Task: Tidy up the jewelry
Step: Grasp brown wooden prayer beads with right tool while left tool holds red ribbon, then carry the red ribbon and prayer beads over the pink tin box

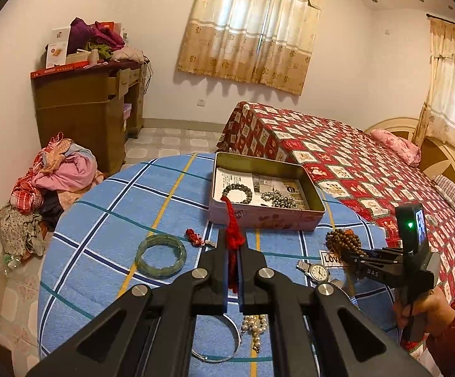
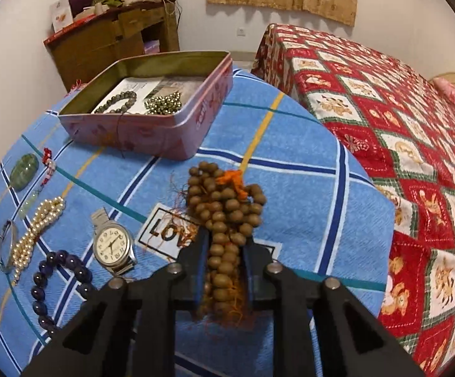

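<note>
Your left claw point(image 1: 233, 251) pinches the red tassel point(image 1: 232, 220); your right claw point(image 2: 224, 245) grips the brown beads point(image 2: 224, 207) (bunched) near the tin point(image 2: 152, 138). Next, carry both into it.

Bunched brown wooden bead strand point(image 2: 224, 220) with orange threads, near open pink tin point(image 2: 152, 125).

Home bedroom: bed under red patchwork quilt point(image 1: 353, 163), brown wooden dresser point(image 1: 86, 116), beige patterned curtains point(image 1: 252, 25)
</note>
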A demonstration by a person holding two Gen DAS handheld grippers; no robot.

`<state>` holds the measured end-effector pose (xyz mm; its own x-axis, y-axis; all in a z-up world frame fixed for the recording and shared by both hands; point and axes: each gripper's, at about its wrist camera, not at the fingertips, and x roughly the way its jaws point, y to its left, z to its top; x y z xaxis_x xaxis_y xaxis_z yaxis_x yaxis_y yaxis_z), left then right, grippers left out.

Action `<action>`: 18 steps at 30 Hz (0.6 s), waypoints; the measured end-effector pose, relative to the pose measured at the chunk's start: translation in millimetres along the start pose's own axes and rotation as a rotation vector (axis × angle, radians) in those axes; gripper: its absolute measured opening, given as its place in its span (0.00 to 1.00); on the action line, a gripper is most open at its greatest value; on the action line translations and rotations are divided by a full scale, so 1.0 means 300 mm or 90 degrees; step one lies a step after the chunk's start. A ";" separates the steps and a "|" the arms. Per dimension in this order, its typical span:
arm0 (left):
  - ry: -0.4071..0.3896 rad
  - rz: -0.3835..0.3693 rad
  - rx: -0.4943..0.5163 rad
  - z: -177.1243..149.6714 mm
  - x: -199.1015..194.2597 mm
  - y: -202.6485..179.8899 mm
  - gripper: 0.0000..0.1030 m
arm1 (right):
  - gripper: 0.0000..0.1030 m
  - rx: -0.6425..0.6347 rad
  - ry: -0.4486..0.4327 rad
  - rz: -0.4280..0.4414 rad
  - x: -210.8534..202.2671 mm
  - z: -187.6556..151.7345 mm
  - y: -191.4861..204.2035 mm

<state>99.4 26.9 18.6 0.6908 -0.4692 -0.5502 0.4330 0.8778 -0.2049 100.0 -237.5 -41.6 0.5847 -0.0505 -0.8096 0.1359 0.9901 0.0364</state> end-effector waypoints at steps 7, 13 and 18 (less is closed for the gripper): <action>-0.007 -0.006 0.004 0.009 -0.012 -0.011 0.02 | 0.18 0.077 -0.096 0.115 -0.208 0.019 -0.025; -0.024 -0.024 0.025 0.051 -0.015 -0.067 0.02 | 0.18 0.118 -0.160 0.180 -0.341 0.083 -0.005; -0.050 -0.038 0.051 0.134 0.013 -0.127 0.02 | 0.18 0.111 -0.198 0.200 -0.364 0.163 0.024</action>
<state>108.7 -12.2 56.8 0.7046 -0.5290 -0.4731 0.5169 0.8393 -0.1685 76.2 -231.2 75.5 0.8275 0.1848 -0.5302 0.0304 0.9281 0.3710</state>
